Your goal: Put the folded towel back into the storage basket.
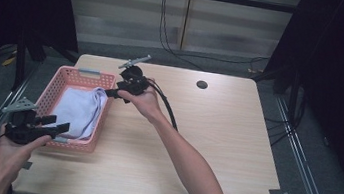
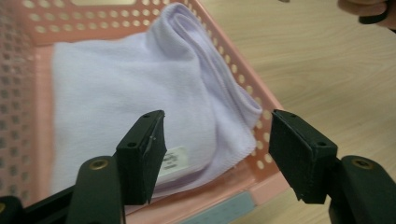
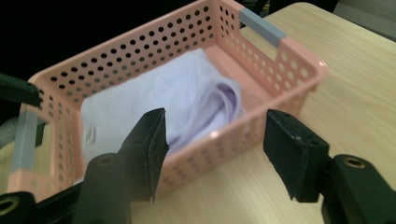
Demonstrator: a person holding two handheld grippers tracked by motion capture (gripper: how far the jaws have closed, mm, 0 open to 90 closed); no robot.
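Both grippers (image 2: 217, 154) (image 3: 215, 154) gape empty; I'd pinch the soft, light lavender cloth (image 2: 140, 84) by its folded edge in the basket (image 3: 299, 70).

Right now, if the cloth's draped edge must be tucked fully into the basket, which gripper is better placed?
Right, probably. The right gripper, jaws open and empty, sits beside the lavender cloth where it drapes over the pink basket rim. The left gripper, also open, is at the near end.
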